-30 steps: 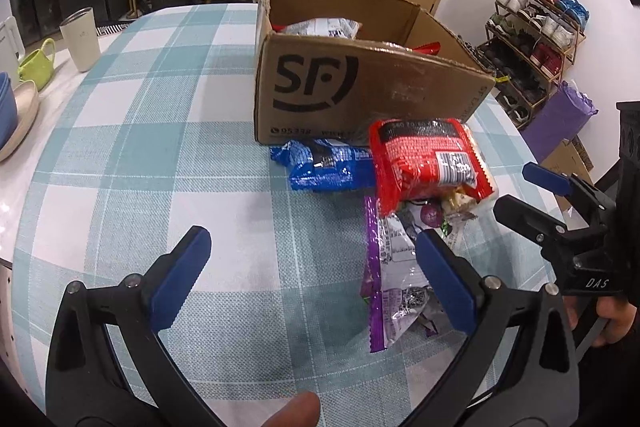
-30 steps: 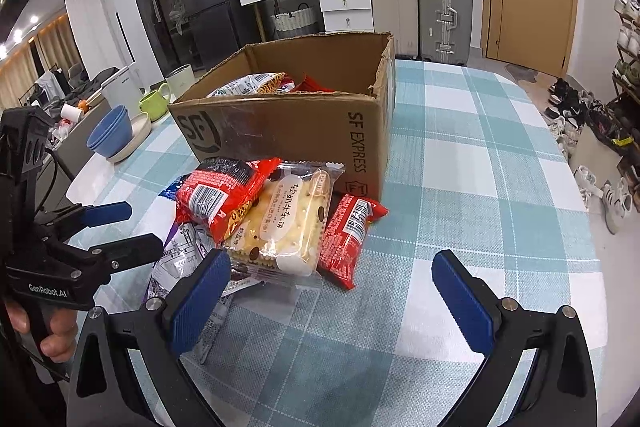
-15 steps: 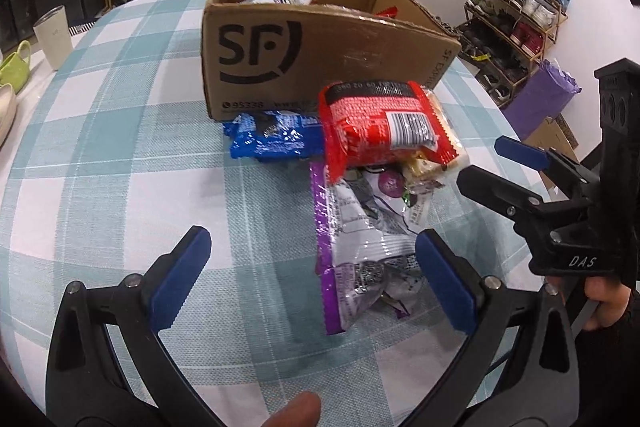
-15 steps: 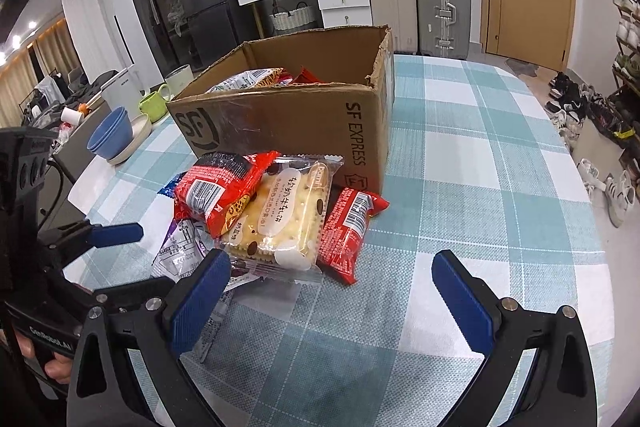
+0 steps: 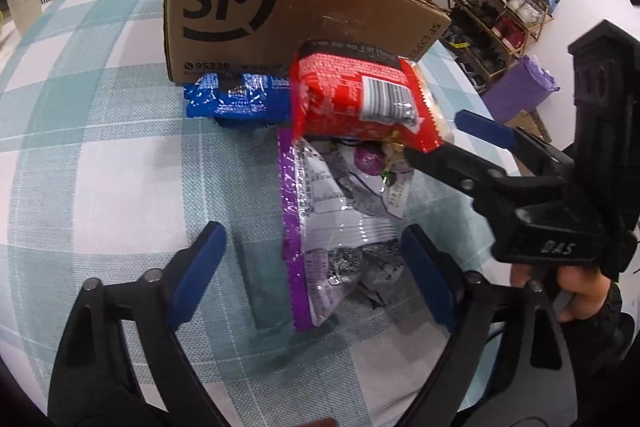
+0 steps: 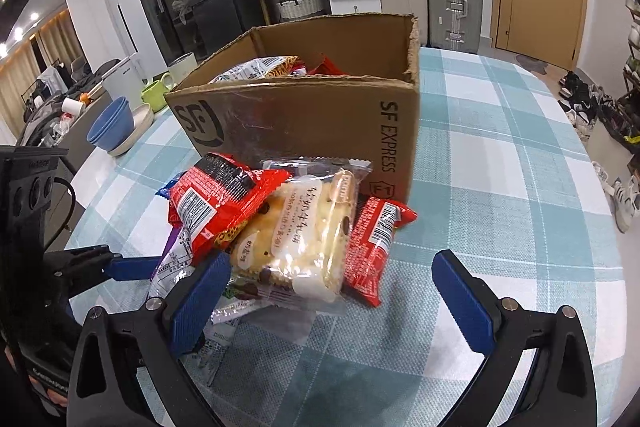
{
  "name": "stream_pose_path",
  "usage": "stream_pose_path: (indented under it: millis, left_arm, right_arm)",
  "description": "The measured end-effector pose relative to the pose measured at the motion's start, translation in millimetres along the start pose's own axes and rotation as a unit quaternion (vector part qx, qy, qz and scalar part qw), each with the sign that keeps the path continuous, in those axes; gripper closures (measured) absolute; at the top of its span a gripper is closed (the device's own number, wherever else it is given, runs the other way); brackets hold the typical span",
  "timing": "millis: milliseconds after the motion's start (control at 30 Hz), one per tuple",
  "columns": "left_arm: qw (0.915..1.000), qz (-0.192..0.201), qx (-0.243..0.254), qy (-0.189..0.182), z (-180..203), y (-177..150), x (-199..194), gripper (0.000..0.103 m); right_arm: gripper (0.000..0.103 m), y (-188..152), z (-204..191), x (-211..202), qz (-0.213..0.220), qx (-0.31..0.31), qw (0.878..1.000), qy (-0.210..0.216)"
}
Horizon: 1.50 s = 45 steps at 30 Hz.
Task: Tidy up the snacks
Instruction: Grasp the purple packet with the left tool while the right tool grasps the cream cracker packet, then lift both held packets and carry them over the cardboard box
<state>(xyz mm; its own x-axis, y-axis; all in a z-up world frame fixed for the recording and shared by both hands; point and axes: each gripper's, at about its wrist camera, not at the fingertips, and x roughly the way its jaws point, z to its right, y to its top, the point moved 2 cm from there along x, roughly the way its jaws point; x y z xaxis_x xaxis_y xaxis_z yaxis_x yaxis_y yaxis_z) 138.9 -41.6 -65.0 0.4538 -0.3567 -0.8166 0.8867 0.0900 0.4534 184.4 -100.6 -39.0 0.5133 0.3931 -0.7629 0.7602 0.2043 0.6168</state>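
Observation:
A pile of snack packs lies on the checked tablecloth in front of an open SF cardboard box (image 5: 280,15) (image 6: 320,119) that holds a few packs. My left gripper (image 5: 316,271) is open, its jaws either side of the near end of a purple-edged clear pack (image 5: 332,219). A red pack (image 5: 352,99) and a blue pack (image 5: 240,99) lie beyond. My right gripper (image 6: 332,295) is open around the near end of a pale biscuit pack (image 6: 304,235), with a red pack (image 6: 216,199) at left and a small red bar (image 6: 372,243) at right.
Blue bowls (image 6: 114,123), a green mug (image 6: 154,95) and a pale cup (image 5: 24,3) stand at the table's left side. A shoe rack (image 5: 504,11) and purple bag (image 5: 524,87) are past the right edge. Drawers, suitcases and a door are behind.
Both grippers have moved forward and down to the snack pile. The left now straddles the purple pack; the right now straddles the biscuit pack. Both stay open.

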Motion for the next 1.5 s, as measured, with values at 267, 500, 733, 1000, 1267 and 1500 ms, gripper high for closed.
stream_pose_path:
  millis: [267,500,733,1000,1267,1500]
  left_arm:
    - [0.9989,-0.008,0.011,-0.046,10,-1,7,0.043]
    - [0.9991,0.001,0.015,-0.04,14,-4,6,0.053]
    - [0.9994,0.018,0.003,-0.03,2,-6,-6,0.054]
    - [0.999,0.036,-0.015,-0.024,-12,-12,-14,0.054]
    - [0.9985,0.048,-0.018,-0.018,-15,-13,-18,0.054]
    - [0.9978,0.06,-0.026,-0.012,-25,-13,-26,0.054]
  right_arm:
    - [0.001,9,-10,10,-0.005,-0.015,1.0,-0.007]
    - [0.007,11,-9,10,-0.003,-0.001,1.0,0.022]
    - [0.022,10,-10,17,-0.014,0.001,1.0,0.024]
    - [0.024,-3,-2,14,-0.021,0.018,0.999,0.026]
    - [0.024,-27,13,7,-0.033,0.044,0.998,0.029]
    - [0.024,-48,13,-2,-0.033,0.036,0.999,0.024]
